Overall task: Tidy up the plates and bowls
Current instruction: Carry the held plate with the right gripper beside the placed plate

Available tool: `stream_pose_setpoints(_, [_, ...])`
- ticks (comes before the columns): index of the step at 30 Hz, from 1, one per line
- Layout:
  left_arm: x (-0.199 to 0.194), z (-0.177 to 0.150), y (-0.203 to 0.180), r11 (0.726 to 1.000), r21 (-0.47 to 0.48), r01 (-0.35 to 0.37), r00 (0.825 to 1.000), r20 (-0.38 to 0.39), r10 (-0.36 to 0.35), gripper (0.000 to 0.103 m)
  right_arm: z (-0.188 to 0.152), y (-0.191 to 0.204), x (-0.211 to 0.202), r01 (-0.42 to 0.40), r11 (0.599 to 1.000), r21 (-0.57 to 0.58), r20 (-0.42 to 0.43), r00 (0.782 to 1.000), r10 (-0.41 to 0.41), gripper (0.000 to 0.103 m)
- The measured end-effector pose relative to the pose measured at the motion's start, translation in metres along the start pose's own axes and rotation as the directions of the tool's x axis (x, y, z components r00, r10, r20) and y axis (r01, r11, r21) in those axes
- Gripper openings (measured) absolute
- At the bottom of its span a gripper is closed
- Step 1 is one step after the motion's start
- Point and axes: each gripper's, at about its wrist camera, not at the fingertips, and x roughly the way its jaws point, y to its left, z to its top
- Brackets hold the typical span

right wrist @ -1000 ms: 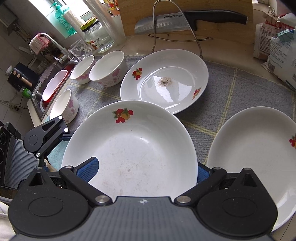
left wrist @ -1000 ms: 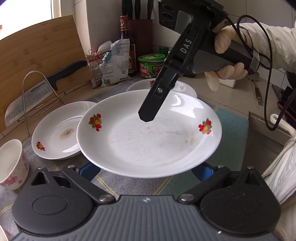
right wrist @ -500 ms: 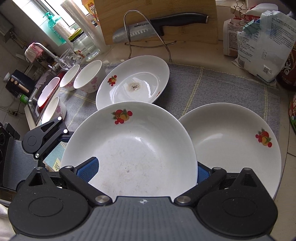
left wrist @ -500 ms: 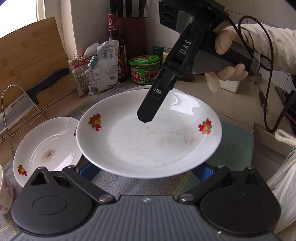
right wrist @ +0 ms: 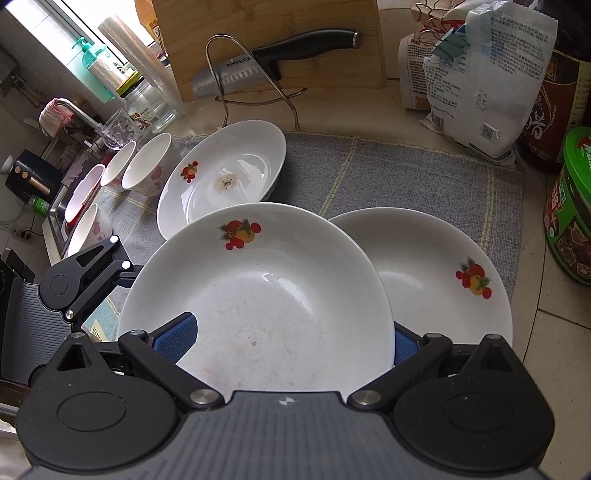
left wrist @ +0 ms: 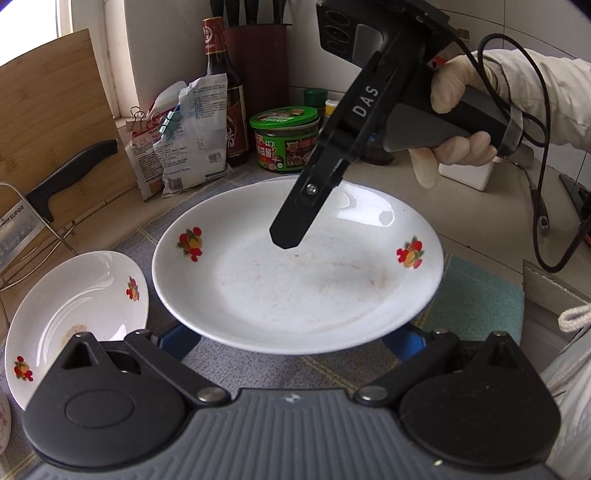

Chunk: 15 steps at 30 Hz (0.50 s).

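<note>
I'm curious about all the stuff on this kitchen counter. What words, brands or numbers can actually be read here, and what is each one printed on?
"DAS": white letters on the black finger of the right gripper.
"SUPOR": on the blade of the knife resting in the wire rack.
Too small or blurred to read: print on the white packet, the label on the green-lidded jar, the label on the dark sauce bottle.
The plates carry only fruit pictures, no text.

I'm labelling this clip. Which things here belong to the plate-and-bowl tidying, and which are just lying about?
Job: held plate, gripped by both grippers; second plate; stained plate; bowls.

Lying about: cleaver, cutting board, snack bags, green-lidded jar, sauce bottle.
</note>
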Motion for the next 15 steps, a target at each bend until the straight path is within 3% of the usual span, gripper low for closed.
stream_pose_setpoints(15, [0.015, 0.009, 0.000, 1.000, -0.004, 0.006, 1.000, -0.027, -0.006, 0.102, -0.001, -0.023, 0.004, 0.001, 1.000, 0.016, -0.012, 1.000, -0.001, 0.103])
